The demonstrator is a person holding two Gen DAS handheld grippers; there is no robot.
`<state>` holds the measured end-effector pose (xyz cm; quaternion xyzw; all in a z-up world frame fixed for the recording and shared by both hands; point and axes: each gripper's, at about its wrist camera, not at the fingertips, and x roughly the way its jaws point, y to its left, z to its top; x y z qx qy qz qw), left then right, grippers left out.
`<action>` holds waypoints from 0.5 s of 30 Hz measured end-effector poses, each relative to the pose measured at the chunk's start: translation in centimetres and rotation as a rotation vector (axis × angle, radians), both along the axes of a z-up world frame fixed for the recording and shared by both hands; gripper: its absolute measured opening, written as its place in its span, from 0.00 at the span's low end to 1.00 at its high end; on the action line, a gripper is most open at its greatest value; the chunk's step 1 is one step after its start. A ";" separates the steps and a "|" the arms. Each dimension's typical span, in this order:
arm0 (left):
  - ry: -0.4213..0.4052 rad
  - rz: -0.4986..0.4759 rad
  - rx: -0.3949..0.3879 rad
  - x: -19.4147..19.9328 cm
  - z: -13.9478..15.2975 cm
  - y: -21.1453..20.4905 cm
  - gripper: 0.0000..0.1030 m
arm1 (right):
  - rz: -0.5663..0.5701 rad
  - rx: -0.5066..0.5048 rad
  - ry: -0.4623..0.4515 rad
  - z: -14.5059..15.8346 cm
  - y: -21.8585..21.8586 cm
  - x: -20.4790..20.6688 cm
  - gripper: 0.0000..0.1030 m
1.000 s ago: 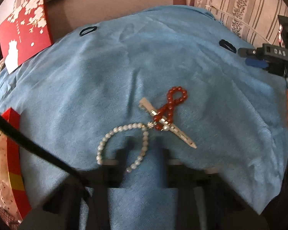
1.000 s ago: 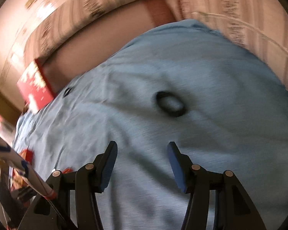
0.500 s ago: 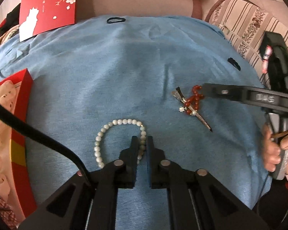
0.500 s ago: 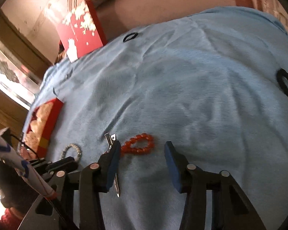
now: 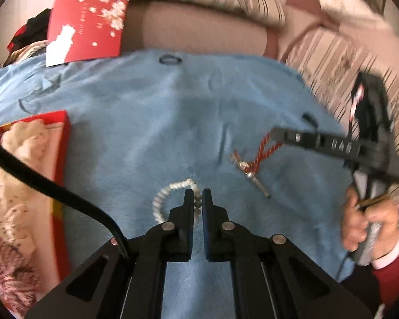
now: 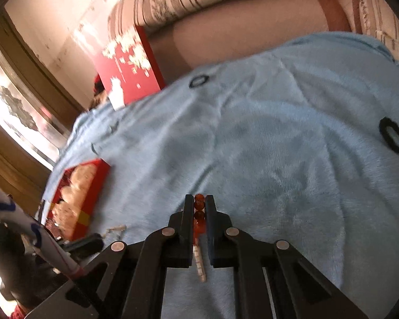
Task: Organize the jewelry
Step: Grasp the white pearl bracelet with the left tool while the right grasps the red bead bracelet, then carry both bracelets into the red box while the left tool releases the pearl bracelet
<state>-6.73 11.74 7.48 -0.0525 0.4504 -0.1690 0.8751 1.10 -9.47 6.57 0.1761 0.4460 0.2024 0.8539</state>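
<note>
A blue cloth (image 5: 151,122) covers the bed. At its far edge leans a red lid (image 5: 90,18) with white blossoms; its writing is too blurred to read. At the left an open red box (image 5: 59,159) holds pale lacy padding, cut off by the frame. The right gripper (image 6: 199,204), marked "DAS" on its side, is clenched on the red bead bracelet (image 6: 199,212), a hair clip (image 5: 255,179) tangled in it. The left gripper (image 5: 198,199) is clenched on the pearl bracelet (image 5: 170,190). Two black hair ties (image 6: 392,138) lie well apart.
</note>
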 end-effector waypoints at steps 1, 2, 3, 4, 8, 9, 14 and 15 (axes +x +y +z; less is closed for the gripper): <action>-0.008 0.011 -0.028 -0.3 0.8 0.9 0.05 | -0.002 -0.002 -0.014 0.5 0.1 -0.4 0.08; -0.017 0.023 -0.055 -0.7 1.7 1.9 0.05 | -0.002 -0.015 -0.031 1.0 0.3 -0.8 0.08; -0.026 0.035 -0.076 -0.9 2.5 2.7 0.05 | 0.000 -0.035 -0.051 1.5 0.6 -1.3 0.08; -0.035 0.049 -0.100 -1.1 3.3 3.7 0.05 | 0.001 -0.054 -0.069 2.0 0.8 -1.8 0.08; -0.063 0.115 -0.160 -2.0 5.8 8.1 0.05 | 0.026 -0.117 -0.136 3.9 2.8 -3.5 0.08; -0.071 0.140 -0.158 -2.2 6.3 9.3 0.05 | 0.038 -0.125 -0.145 4.3 3.4 -3.8 0.08; -0.097 0.259 -0.127 -2.8 7.6 14.4 0.05 | 0.118 -0.105 -0.153 5.2 7.5 -5.0 0.08; -0.098 0.289 -0.124 -2.8 7.7 15.8 0.05 | 0.137 -0.098 -0.152 5.4 8.4 -5.2 0.08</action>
